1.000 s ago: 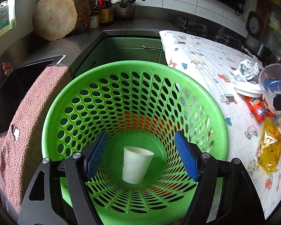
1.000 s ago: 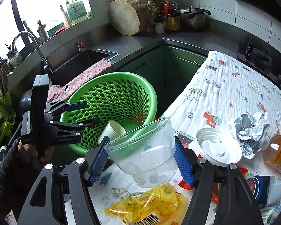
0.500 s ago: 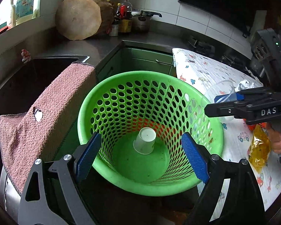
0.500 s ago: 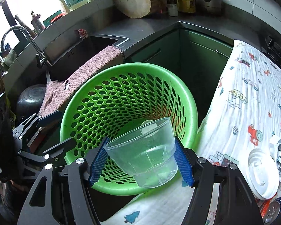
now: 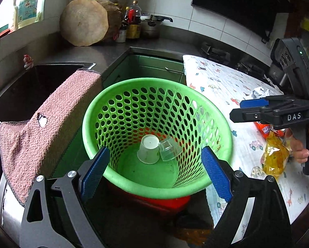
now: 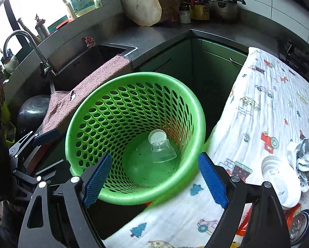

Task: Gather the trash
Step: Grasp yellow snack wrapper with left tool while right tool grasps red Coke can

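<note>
A green perforated basket (image 5: 92, 136) (image 6: 197, 111) stands beside the cloth-covered table (image 5: 222, 86) (image 6: 264, 107). A white paper cup (image 5: 147, 152) (image 6: 157, 135) and a clear plastic cup (image 5: 170, 149) (image 6: 163, 150) lie on its bottom. My left gripper (image 5: 154, 172) is open and empty above the basket's near rim. My right gripper (image 6: 152, 178) is open and empty above the basket's table side; it also shows in the left wrist view (image 5: 255, 110). On the table lie crumpled paper (image 6: 306, 155) (image 5: 259, 92), a white lid (image 6: 278, 180), a yellow wrapper (image 5: 275, 158) and a red packet (image 5: 265, 129).
A pink towel (image 5: 49, 124) (image 6: 86, 93) hangs over the sink edge (image 6: 113, 48) left of the basket. A tap (image 6: 24, 43), a round wooden block (image 5: 84, 22), bottles (image 6: 196, 2) and a pot (image 6: 223, 6) stand on the dark counter. Green cabinets (image 5: 154, 68) are behind the basket.
My right gripper opened and let go of the clear plastic cup, which now lies in the basket beside the white cup. My left gripper drew back and higher from the basket.
</note>
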{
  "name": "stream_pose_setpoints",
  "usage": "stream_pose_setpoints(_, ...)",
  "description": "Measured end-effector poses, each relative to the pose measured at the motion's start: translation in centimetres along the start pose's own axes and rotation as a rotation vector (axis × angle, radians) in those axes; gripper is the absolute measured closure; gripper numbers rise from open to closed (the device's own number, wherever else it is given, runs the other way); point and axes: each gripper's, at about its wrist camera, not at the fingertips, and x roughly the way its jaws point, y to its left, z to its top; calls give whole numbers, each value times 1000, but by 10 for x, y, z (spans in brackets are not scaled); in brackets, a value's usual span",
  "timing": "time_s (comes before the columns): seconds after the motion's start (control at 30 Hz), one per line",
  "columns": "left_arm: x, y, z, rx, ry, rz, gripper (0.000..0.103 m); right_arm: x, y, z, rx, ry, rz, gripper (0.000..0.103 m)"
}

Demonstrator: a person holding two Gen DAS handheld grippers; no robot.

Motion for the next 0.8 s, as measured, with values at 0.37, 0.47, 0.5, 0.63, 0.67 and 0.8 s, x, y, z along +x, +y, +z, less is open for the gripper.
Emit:
stream_pose_setpoints(0.37,-3,-50,-1,64,2,-61,12,-87,-67,-65,8,-44,-106,17)
stream_pose_setpoints(0.47,-7,-64,-2,85,-3,-76,9,-108,-82,-85,-36,-19,-122,15)
stream_pose_setpoints(0.5,-8,-68,-2,89,-5,-81,9,-114,-85,-92,-59,-10,-142,15)
stream_pose_setpoints(0.63,-10,-82,-2,102,0,-97,8,-130,-93,-121,-167,35,-167,13)
stream_pose_setpoints(0.67,-10,-86,-2,106,2,-106,8,-133,-94,-128,-196,47,-170,13)
stream_pose_setpoints(0.8,-8,-101,-1,128,15,-124,7,-135,-102,-151,-314,105,-200,12)
